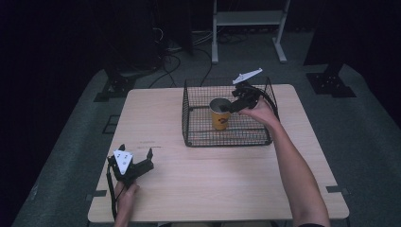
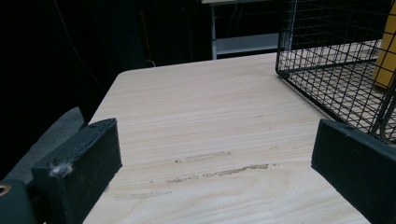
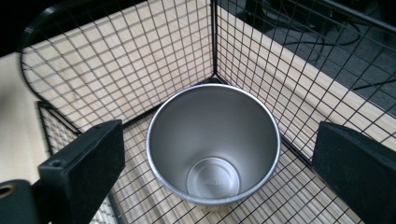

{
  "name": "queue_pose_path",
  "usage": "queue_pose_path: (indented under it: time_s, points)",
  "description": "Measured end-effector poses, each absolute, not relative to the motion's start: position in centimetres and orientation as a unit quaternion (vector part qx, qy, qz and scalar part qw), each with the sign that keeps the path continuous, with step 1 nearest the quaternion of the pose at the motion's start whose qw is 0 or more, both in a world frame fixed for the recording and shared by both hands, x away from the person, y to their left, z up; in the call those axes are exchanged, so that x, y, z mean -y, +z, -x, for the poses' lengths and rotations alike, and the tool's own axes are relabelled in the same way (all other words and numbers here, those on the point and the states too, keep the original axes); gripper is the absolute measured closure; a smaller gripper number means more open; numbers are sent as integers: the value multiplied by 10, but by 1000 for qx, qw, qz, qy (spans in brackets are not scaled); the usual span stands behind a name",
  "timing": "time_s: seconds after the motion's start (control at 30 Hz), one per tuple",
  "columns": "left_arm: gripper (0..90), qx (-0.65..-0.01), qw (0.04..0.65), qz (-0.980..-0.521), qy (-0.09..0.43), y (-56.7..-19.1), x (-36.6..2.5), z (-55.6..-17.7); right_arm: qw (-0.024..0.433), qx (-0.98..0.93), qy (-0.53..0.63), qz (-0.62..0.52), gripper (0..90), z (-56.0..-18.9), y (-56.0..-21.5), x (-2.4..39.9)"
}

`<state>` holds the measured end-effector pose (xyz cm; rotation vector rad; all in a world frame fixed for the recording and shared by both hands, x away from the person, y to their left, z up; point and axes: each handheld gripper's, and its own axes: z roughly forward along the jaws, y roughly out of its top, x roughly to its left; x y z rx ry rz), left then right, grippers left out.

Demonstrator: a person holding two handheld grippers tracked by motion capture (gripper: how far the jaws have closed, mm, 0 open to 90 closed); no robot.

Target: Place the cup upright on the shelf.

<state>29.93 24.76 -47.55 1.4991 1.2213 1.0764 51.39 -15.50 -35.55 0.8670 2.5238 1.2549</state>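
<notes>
A yellow cup (image 1: 220, 116) with a bare steel inside (image 3: 214, 144) stands upright in the black wire basket (image 1: 185, 116) on the far half of the table. My right gripper (image 1: 230, 107) hangs just above the cup's rim. It is open (image 3: 219, 151), with one jaw on each side of the cup's mouth and neither touching it. My left gripper (image 1: 137, 152) rests low at the table's near left, open (image 2: 215, 163), with bare wood between its jaws. In the left gripper view the basket (image 2: 327, 51) and a yellow strip of the cup (image 2: 387, 51) lie at the right edge.
The basket's wire walls (image 3: 140, 60) close in around the cup, with a corner just behind it. The wooden table (image 1: 213, 179) lies bare between the basket and the near edge. A white metal stand (image 1: 248, 19) and cables sit on the floor behind the table.
</notes>
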Motion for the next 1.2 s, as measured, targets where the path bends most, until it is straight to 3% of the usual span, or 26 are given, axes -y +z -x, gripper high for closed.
queue_pose_path:
  time_s: [0.37, 1.2]
  points:
    - [8, -490, 446, -608, 436, -476, -247, -299, 75, -836, 459, -290, 25, -493, -340, 182]
    - [8, -489, 447, -608, 438, -476, -246, -298, 79, -840, 450, -292, 26, -456, -340, 216]
